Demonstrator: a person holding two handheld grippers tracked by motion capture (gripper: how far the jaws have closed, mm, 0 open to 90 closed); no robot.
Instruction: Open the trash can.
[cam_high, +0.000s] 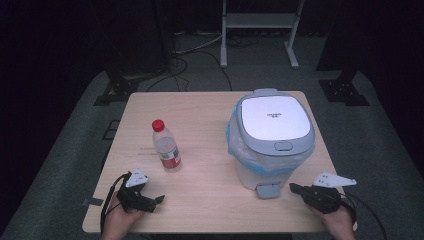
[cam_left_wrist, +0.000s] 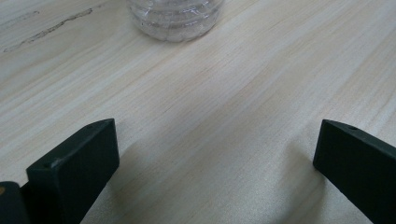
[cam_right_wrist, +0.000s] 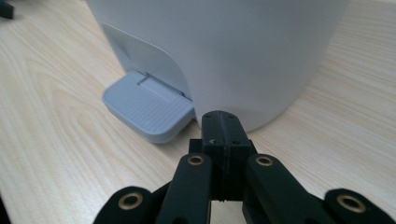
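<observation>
- Bottle (cam_left_wrist: 175, 18) cut off above its base in the left gripper view
- Left gripper (cam_high: 161, 199) rests near the table's (cam_high: 200, 107) front left corner, jaws spread, empty
- Right gripper (cam_right_wrist: 221, 133) near the front right corner, jaws pressed together, just beside the bin's (cam_right_wrist: 219, 51) pedal (cam_right_wrist: 147, 109)

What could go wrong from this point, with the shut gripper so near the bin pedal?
The right gripper, jaws shut, sits beside the pedal, not over it; a push may slide the light bin instead of lifting its closed lid. The left gripper, open, could tip the upright bottle if it closes off-centre.
</observation>
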